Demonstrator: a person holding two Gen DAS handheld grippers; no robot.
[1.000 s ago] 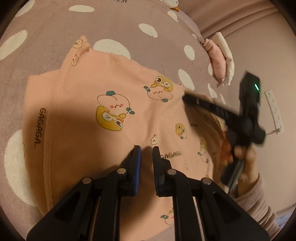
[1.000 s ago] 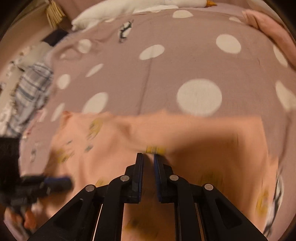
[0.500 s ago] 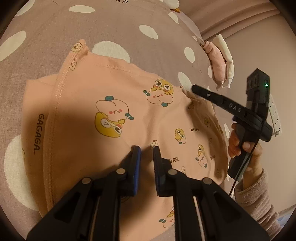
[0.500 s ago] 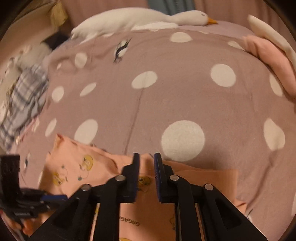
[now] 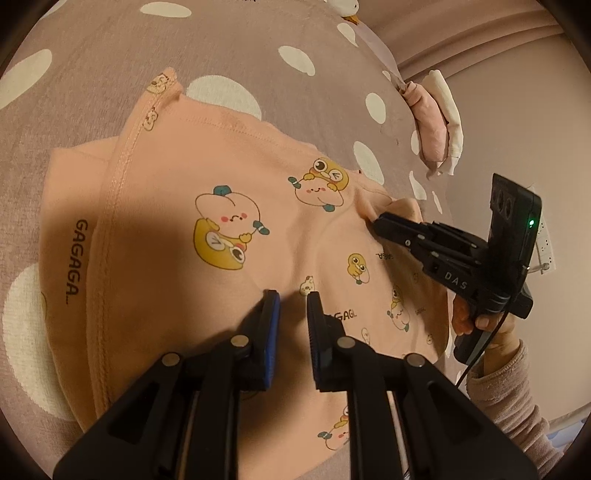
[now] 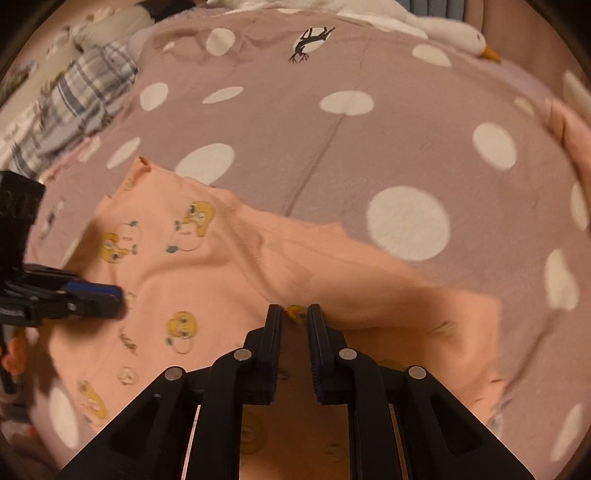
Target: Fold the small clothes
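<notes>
A small peach garment (image 5: 221,177) printed with cartoon figures and "GAGAGA" lies partly folded on the dotted bedspread (image 5: 229,55); it also shows in the right wrist view (image 6: 221,266). My left gripper (image 5: 293,295) hovers over the garment's middle, jaws slightly apart with nothing between them. My right gripper (image 6: 294,312) sits at the garment's right edge; in the left wrist view its tip (image 5: 380,221) meets a raised fold of cloth. Its jaws stand slightly apart; whether cloth is pinched between them cannot be told.
A pink and white folded pile (image 5: 439,122) lies at the bed's right edge. A plaid garment (image 6: 77,103) lies at the far left. A white goose plush (image 6: 436,26) rests at the back. A power strip (image 5: 545,240) hangs on the wall.
My right gripper swung back down from pointing across the bed and now sits low at the garment's right edge. My left gripper stayed nearly still over the garment.
</notes>
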